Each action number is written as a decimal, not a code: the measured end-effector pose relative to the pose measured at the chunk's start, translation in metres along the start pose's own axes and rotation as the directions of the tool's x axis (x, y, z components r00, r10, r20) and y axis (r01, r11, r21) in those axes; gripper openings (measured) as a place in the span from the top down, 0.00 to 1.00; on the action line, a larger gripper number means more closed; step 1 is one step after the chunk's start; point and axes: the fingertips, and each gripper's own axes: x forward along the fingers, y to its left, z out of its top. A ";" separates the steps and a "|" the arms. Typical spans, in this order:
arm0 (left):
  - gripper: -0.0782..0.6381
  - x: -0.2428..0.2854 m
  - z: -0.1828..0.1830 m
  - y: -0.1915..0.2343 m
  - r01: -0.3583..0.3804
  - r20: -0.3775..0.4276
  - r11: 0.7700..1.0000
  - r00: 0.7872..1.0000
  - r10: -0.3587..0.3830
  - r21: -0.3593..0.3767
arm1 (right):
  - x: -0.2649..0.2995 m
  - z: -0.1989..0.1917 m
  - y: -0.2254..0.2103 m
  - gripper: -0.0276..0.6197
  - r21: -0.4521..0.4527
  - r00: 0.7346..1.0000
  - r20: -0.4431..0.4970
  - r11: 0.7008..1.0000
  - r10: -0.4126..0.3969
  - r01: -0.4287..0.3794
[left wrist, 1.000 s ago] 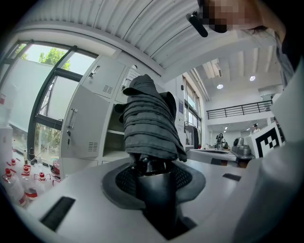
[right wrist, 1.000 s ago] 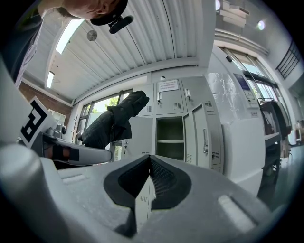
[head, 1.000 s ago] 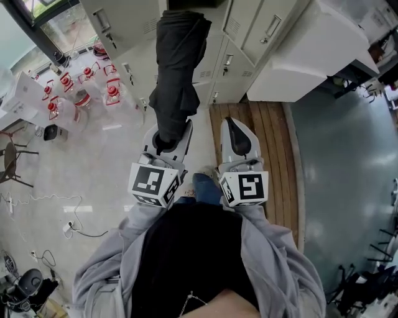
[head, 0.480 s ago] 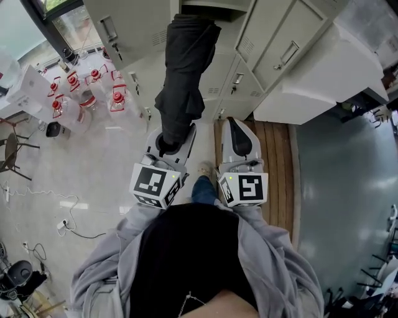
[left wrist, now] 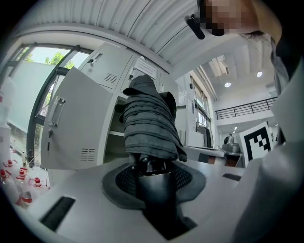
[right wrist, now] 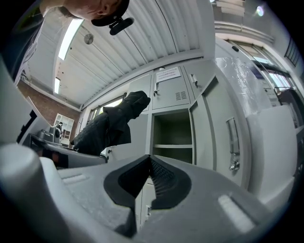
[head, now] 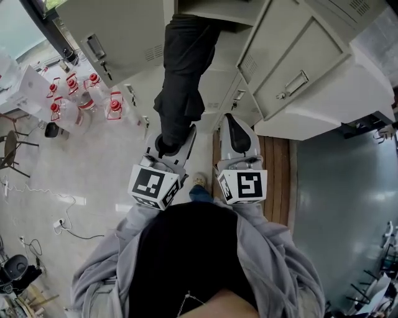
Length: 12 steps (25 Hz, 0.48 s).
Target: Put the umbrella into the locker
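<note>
A folded black umbrella (head: 181,81) sticks forward from my left gripper (head: 173,135), whose jaws are shut on its handle end. In the left gripper view the umbrella (left wrist: 149,121) fills the middle, with its dark handle (left wrist: 154,190) clamped between the pads. Its far tip reaches the edge of the open locker compartment (head: 208,7) at the top of the head view. That compartment (right wrist: 173,130), with a shelf inside, shows straight ahead in the right gripper view. My right gripper (head: 234,133) is beside the left one, shut and empty, its pads (right wrist: 159,178) meeting at the tips.
One open locker door (head: 115,37) swings out to the left, and another door (head: 292,71) stands to the right. Several red-capped water bottles (head: 81,99) crowd the floor at the left. A wooden platform (head: 273,168) lies below the lockers; cables (head: 68,230) trail on the floor.
Both grippers and the person have moved toward the lockers, which now loom larger. The umbrella's tip has come up to the open compartment. Both grips are unchanged.
</note>
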 end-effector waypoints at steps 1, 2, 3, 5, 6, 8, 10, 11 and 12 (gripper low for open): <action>0.73 0.007 0.000 0.003 -0.005 -0.001 1.000 1.000 0.005 -0.002 | 0.007 -0.001 -0.005 0.95 -0.001 1.000 -0.002 1.000 0.007 -0.007; 0.73 0.015 0.000 0.005 -0.010 -0.002 1.000 1.000 0.010 -0.003 | 0.013 -0.001 -0.010 0.95 -0.003 1.000 -0.004 1.000 0.014 -0.014; 0.73 0.022 0.001 0.008 -0.015 -0.003 1.000 1.000 0.015 -0.002 | 0.019 -0.002 -0.015 0.95 -0.002 1.000 -0.004 1.000 0.018 -0.018; 0.73 0.035 0.001 0.013 -0.026 -0.002 1.000 1.000 0.026 -0.002 | 0.031 -0.006 -0.025 0.95 0.004 1.000 -0.004 1.000 0.026 -0.026; 0.73 0.041 0.001 0.015 -0.031 -0.001 1.000 1.000 0.031 -0.003 | 0.036 -0.007 -0.029 0.95 0.003 0.999 -0.004 0.999 0.035 -0.035; 0.73 0.053 0.000 0.018 -0.043 0.000 0.999 0.999 0.043 -0.003 | 0.046 -0.010 -0.038 0.95 0.003 0.999 -0.003 0.999 0.051 -0.051; 0.73 0.065 0.000 0.021 -0.054 0.001 0.999 0.999 0.054 -0.002 | 0.057 -0.014 -0.047 0.95 0.014 0.998 -0.004 0.998 0.063 -0.063; 0.73 0.071 0.000 0.022 -0.060 0.000 0.998 0.998 0.060 -0.003 | 0.062 -0.014 -0.050 0.95 0.017 0.997 -0.004 0.997 0.073 -0.073; 0.73 0.077 0.000 0.023 -0.065 0.000 0.998 0.998 0.065 -0.003 | 0.068 -0.013 -0.053 0.95 0.018 0.996 -0.004 0.996 0.086 -0.086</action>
